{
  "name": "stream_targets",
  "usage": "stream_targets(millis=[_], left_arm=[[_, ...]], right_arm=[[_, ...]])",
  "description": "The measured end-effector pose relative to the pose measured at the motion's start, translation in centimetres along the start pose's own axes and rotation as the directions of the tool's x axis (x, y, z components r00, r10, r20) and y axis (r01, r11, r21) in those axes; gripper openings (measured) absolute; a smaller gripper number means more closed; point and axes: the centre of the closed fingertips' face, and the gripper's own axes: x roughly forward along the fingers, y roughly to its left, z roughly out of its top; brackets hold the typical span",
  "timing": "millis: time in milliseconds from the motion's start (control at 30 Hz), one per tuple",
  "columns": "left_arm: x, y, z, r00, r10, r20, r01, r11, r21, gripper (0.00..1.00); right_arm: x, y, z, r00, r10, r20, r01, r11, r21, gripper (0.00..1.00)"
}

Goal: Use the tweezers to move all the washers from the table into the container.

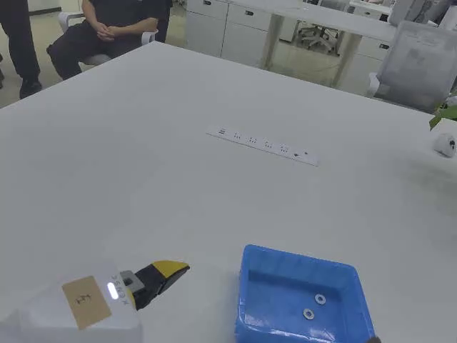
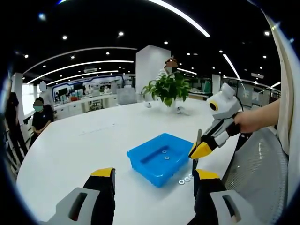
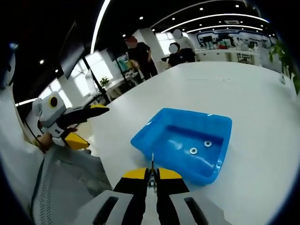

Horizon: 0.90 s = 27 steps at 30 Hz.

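A blue container (image 1: 285, 282) stands near the table's front edge with two washers (image 1: 320, 299) lying in it. In the left gripper view, three washers (image 2: 186, 179) lie on the table just beside the container (image 2: 145, 161). My right gripper (image 2: 201, 150) is shut on thin tweezers (image 2: 198, 140), whose tips point down at those loose washers. In the right gripper view the tweezers (image 3: 152, 163) stick out between the closed jaws of the right gripper (image 3: 152, 174), aimed at the container (image 3: 159, 131). My left gripper (image 1: 177, 270) hovers left of the container, open and empty.
A power strip (image 1: 261, 145) lies across the middle of the white table (image 1: 143, 164). A potted plant (image 2: 168, 89) stands at the far end. People sit and stand beyond the table (image 1: 107, 32). A mesh chair (image 2: 262, 178) is close by the right gripper.
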Motion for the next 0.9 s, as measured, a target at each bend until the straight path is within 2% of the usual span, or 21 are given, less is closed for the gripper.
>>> stream_targets(millis=[100, 267, 467, 533, 567, 667, 800, 833, 900], left_arm=[[0.0, 0.0, 0.0, 1.0000, -0.001, -0.001, 0.001, 1.000, 0.002, 0.68], [0.0, 0.0, 0.1, 1.0000, -0.004, 0.000, 0.004, 1.000, 0.004, 0.67], [-0.1, 0.0, 0.0, 1.0000, -0.007, -0.005, 0.007, 1.000, 0.006, 0.67], [-0.1, 0.0, 0.0, 1.0000, -0.007, -0.005, 0.007, 1.000, 0.007, 0.67], [-0.1, 0.0, 0.1, 1.0000, -0.009, -0.005, 0.009, 1.000, 0.006, 0.67], [-0.1, -0.2, 0.0, 0.9999, -0.014, -0.008, 0.014, 1.000, 0.010, 0.67], [0.0, -0.3, 0.0, 0.9997, -0.019, -0.013, 0.020, 1.000, 0.016, 0.67], [0.0, -0.3, -0.1, 0.9997, -0.020, -0.015, 0.020, 1.000, 0.018, 0.67], [0.0, -0.4, -0.1, 0.9997, -0.021, -0.016, 0.021, 1.000, 0.020, 0.67]], right_arm=[[-0.1, -0.3, 0.0, 0.9998, -0.022, -0.003, 0.022, 1.000, -0.023, 0.03], [0.1, 0.2, -0.1, 0.9999, -0.007, -0.008, 0.007, 0.999, -0.043, 0.03], [0.4, 0.7, -0.7, 0.9990, -0.019, -0.040, 0.013, 0.990, -0.137, 0.04], [0.3, 0.9, -0.7, 0.9982, -0.035, -0.048, 0.023, 0.974, -0.226, 0.03], [0.3, 1.1, -0.8, 0.9978, -0.035, -0.056, 0.020, 0.969, -0.247, 0.04], [0.4, 2.0, -1.2, 0.9970, -0.019, -0.075, -0.007, 0.942, -0.335, 0.03], [0.5, 2.5, -1.6, 0.9962, -0.020, -0.085, -0.014, 0.924, -0.383, 0.03], [0.5, 2.4, -1.6, 0.9962, -0.021, -0.084, -0.015, 0.914, -0.406, 0.03], [0.4, 2.4, -1.8, 0.9960, -0.026, -0.086, -0.013, 0.904, -0.427, 0.03]])
